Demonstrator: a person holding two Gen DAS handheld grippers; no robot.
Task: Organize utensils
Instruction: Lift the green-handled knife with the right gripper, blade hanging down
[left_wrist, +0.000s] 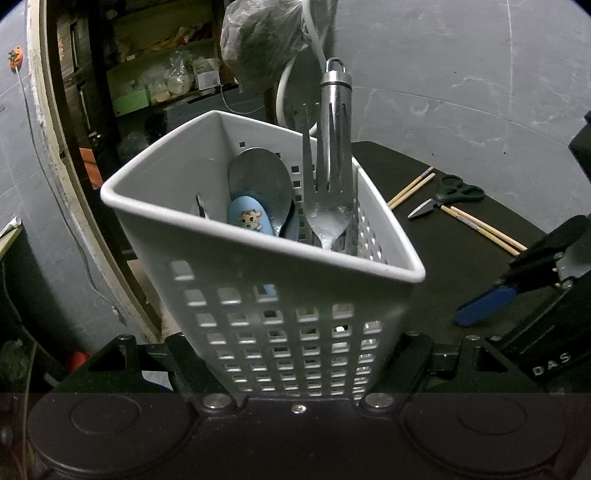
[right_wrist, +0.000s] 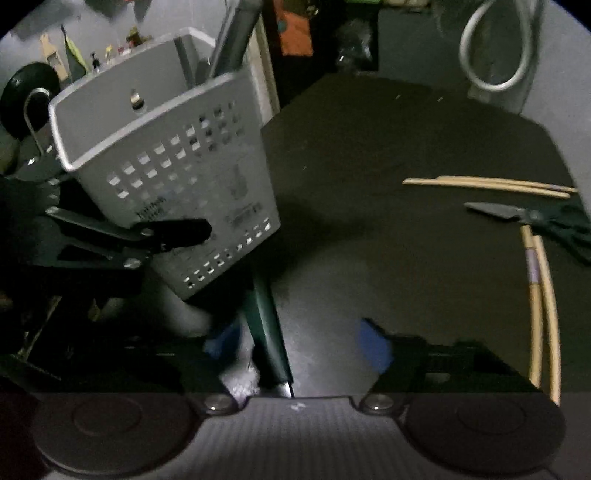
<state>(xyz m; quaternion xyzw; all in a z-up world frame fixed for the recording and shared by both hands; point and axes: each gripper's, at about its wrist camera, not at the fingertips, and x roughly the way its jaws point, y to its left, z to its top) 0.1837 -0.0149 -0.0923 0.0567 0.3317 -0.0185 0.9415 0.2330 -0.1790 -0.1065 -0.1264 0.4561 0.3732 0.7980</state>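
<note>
white perforated caddy (left_wrist: 258, 295) – clamped in left gripper (left_wrist: 299, 369), tilted off the dark table (left_wrist: 461, 240); holds fork (left_wrist: 325, 206), spoon (left_wrist: 258, 177), blue-handled utensil (left_wrist: 249, 219). right gripper (right_wrist: 299, 343) – jaws apart, nothing between. chopsticks (right_wrist: 543, 302) and scissors (right_wrist: 535, 218) lie on table.

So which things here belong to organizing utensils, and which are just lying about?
Job:
- white caddy, held in the left tongs
- fork, spoons and blue spoon inside it
- chopsticks and scissors on the dark table
- right tongs, empty

Lying about:
- plastic bag
- white hose
- shelf clutter
</note>
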